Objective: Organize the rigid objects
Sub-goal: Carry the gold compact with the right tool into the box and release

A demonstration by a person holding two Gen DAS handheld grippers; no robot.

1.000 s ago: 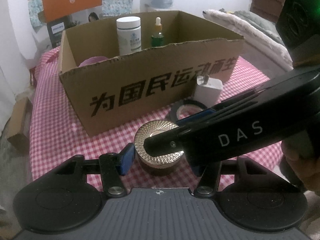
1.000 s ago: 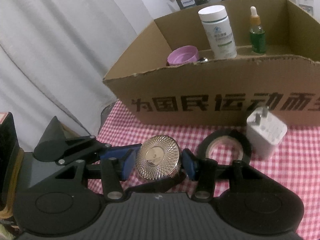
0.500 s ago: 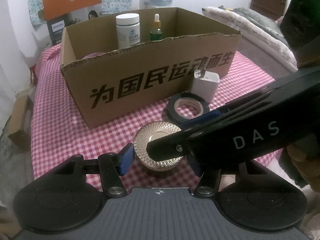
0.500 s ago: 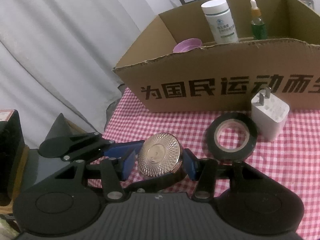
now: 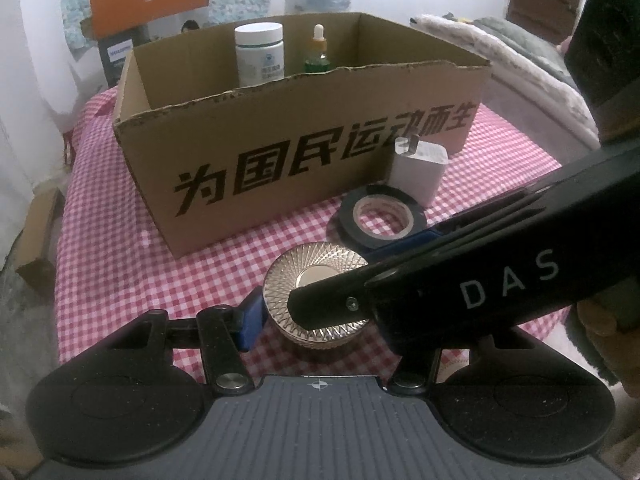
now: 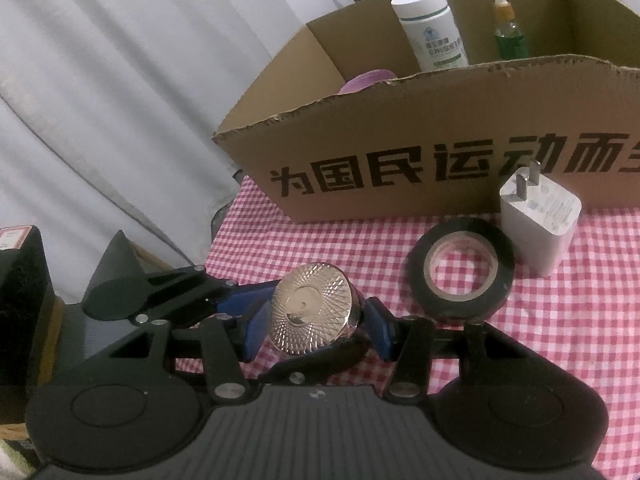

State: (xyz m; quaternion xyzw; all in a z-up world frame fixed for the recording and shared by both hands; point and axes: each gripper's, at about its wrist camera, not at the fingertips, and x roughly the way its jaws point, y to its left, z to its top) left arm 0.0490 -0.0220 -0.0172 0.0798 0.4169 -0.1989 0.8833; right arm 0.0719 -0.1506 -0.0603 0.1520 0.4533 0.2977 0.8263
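A jar with a gold patterned lid (image 5: pixel 308 280) (image 6: pixel 310 312) is held above the red checked cloth. Both grippers close around it: my right gripper (image 6: pixel 314 324) has its blue pads against the jar's sides, and my left gripper (image 5: pixel 320 316) has a blue pad (image 5: pixel 250 320) at the jar's left, with its other side hidden by the right gripper's black body (image 5: pixel 480 272). The cardboard box (image 5: pixel 280 160) (image 6: pixel 440 152) stands behind, holding a white bottle (image 5: pixel 260 54), a green dropper bottle (image 5: pixel 318 54) and a purple item (image 6: pixel 366 80).
A black tape roll (image 5: pixel 378 220) (image 6: pixel 460 268) and a white plug adapter (image 5: pixel 418 168) (image 6: pixel 540 224) lie on the cloth in front of the box. White curtains (image 6: pixel 120 100) hang at the table's left side. Bedding (image 5: pixel 520 52) lies beyond the table.
Both grippers and the jar have pulled back from the box and risen. The jar has tilted slightly in the right wrist view. The tape roll shows in full.
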